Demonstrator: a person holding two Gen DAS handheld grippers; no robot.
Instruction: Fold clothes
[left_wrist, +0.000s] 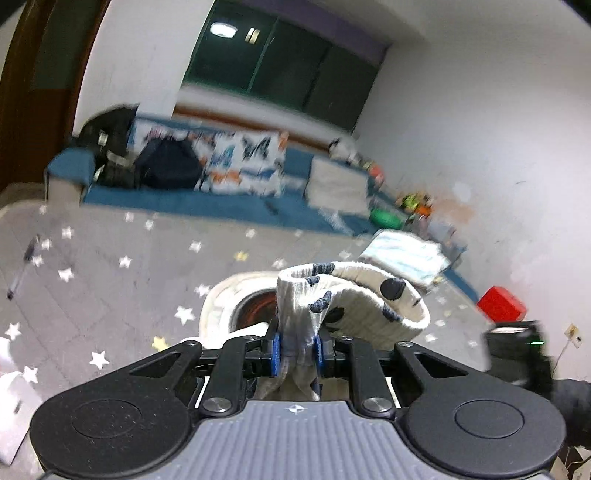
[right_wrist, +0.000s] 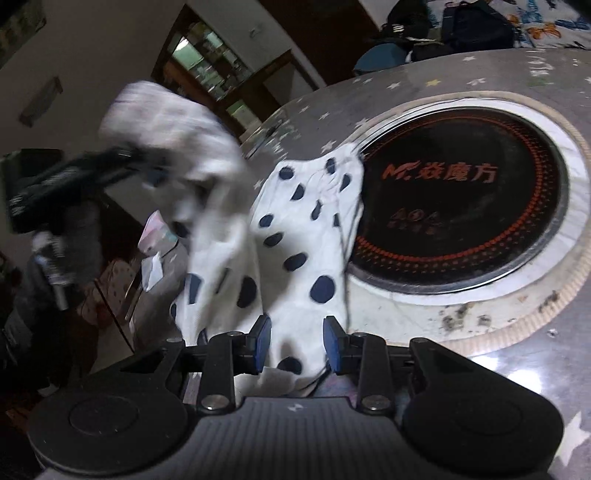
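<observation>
We see the worktop (right_wrist: 406, 85), grey with white stars, filling the right half of the right wrist view; a round black hob (right_wrist: 461, 199) with red lettering is set into it at the right centre.

The garment (right_wrist: 306, 236), white with dark blue spots, occupies the centre of the right wrist view. Its lower part lies on the worktop with one edge touching the hob rim. Its upper part rises, blurred, toward the upper left of the frame. In the left wrist view the same fabric bunches at the lower centre, with a thick hem curling to the right.

The left claw (left_wrist: 295, 350) is clenched on a gathered fold of the garment. The right claw (right_wrist: 295, 345) stands released, its blue pads (right_wrist: 263, 341) straddling the cloth without pressing it.

Progress, as we judge it: the garment is neither flat nor folded. One end is lifted, the rest is crumpled. No neat folded shape of this garment is visible, so folding remains. Whether it is being spread out or carried mid-fold, we cannot tell.
</observation>
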